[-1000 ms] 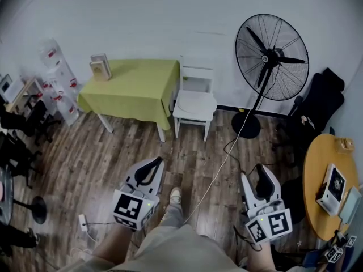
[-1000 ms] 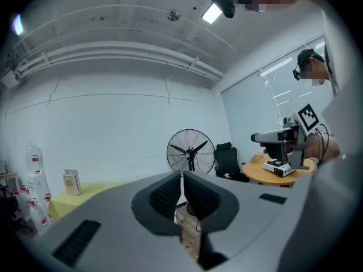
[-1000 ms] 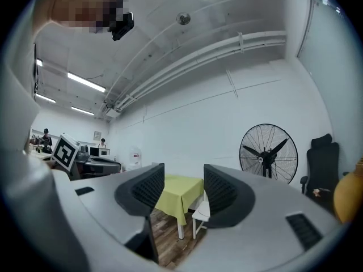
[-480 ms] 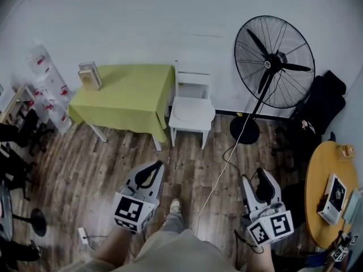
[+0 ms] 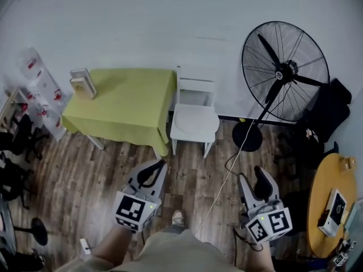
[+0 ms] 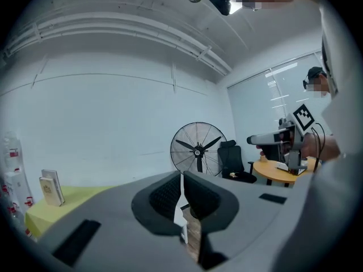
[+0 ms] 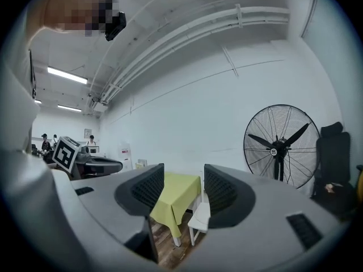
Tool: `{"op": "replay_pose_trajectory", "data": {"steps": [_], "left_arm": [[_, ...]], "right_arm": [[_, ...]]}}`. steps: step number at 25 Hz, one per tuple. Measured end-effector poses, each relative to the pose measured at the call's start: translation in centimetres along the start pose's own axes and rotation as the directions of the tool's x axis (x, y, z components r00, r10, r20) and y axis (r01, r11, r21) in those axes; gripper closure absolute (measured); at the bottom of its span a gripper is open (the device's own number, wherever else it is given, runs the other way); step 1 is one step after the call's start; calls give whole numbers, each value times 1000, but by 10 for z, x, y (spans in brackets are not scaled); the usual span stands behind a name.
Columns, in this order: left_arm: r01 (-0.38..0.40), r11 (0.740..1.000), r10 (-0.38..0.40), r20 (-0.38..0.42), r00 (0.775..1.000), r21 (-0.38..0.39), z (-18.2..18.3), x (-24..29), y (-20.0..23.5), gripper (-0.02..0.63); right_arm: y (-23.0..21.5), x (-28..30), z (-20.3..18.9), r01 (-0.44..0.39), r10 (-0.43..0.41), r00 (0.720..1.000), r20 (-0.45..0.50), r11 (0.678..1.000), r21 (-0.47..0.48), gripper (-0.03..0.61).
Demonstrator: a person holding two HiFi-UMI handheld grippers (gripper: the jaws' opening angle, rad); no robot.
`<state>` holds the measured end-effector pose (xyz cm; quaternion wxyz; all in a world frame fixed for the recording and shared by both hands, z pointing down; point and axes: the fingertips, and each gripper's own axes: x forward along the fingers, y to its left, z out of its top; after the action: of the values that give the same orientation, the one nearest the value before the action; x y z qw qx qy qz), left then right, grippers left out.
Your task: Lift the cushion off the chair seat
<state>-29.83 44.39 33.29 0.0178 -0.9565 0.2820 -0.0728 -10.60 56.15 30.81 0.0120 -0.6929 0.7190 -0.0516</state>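
On the white chair (image 5: 195,85) lies a rounded cushion (image 5: 194,120).

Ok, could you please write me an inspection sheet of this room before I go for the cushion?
Surface: wooden floor, bare between person and chair.
Job's things: pale cushion lies flat on white chair, untouched.
Clutter: books on green table beside the chair.
Grippers: left gripper jaws together, empty; right gripper jaws apart, empty; both well short of the chair.
Cables: white cable crosses the floor near the fan.
Surroundings: large standing fan, black office chair, round wooden table at right.
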Motion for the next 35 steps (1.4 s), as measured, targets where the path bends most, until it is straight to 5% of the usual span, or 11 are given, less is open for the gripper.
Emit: {"op": "replay_pose_trajectory", "data": {"steps": [11,26,35], "left_arm": [[-5,1000,5,14,1000,-13,1,70,91,581],[-21,1000,21,-17,1000,-16,-33,130,127,581],[-49,998,45,-83,996,-49,-52,216,154,581]], "right_arm": [[-14,113,4,12,-13,999,-33,1000,-24,354],[-65,182,-29,39,-38,996,-84,999,7,354],[-138,256,-65,24,-9,986,-166,996,88,353]]}}
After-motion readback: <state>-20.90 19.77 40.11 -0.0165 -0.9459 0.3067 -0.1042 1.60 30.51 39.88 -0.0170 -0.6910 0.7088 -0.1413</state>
